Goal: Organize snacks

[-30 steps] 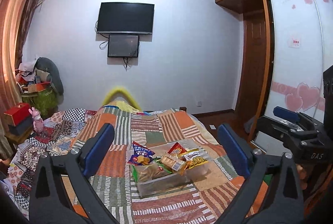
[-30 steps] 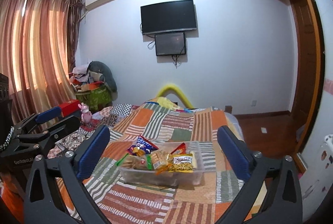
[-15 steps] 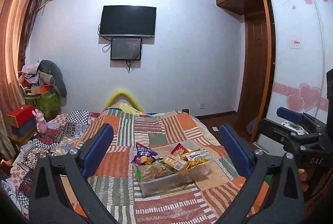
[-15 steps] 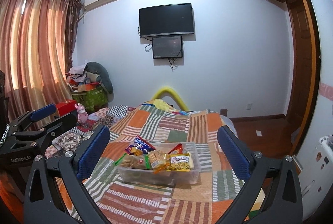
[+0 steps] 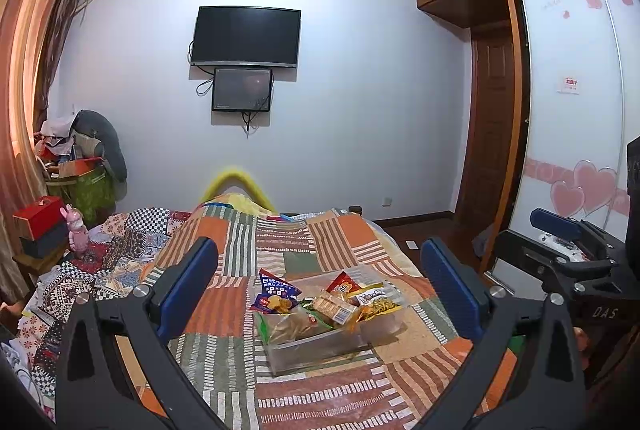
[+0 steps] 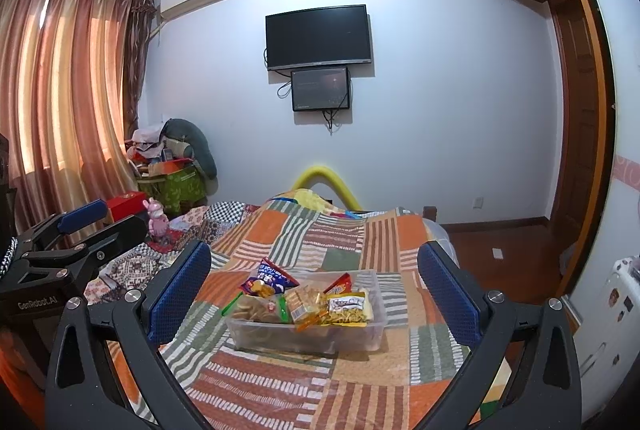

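Note:
A clear plastic bin sits on the patchwork bedspread and holds several snack packs. A blue chips bag leans at its left end, beside a biscuit pack and a yellow snack bag. My left gripper is open and empty, held back from the bin. My right gripper is open and empty, also back from the bin. Each gripper shows in the other's view, the right one at the right edge and the left one at the left edge.
A TV and a small screen hang on the far wall. Clutter and a green bag stand by the curtains at left, with a red box and a pink toy. A wardrobe and door stand at right.
Both views have tilted up and drawn back a little, so the bin sits lower in frame. Both grippers stay open and empty. The snacks have not moved.

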Available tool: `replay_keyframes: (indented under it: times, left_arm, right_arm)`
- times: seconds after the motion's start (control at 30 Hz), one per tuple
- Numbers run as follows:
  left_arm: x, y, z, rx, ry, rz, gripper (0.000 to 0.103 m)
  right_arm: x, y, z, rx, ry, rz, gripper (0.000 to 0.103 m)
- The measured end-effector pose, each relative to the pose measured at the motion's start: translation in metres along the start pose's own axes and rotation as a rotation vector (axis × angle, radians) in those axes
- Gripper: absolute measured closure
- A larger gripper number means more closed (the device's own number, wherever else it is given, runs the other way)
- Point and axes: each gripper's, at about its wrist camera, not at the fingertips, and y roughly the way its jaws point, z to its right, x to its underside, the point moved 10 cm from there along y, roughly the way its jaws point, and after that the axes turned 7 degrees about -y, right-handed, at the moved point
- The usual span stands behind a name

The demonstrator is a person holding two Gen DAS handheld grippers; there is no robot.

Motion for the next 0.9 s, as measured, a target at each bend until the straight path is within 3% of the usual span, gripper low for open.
replay_keyframes:
  times: [0.9]
  left_arm:
    - [0.000,0.000,0.005,0.013,-0.006,-0.005,0.000]
  right_arm:
    - [-0.010,-0.006,-0.005,0.006,0.000,0.020,0.000]
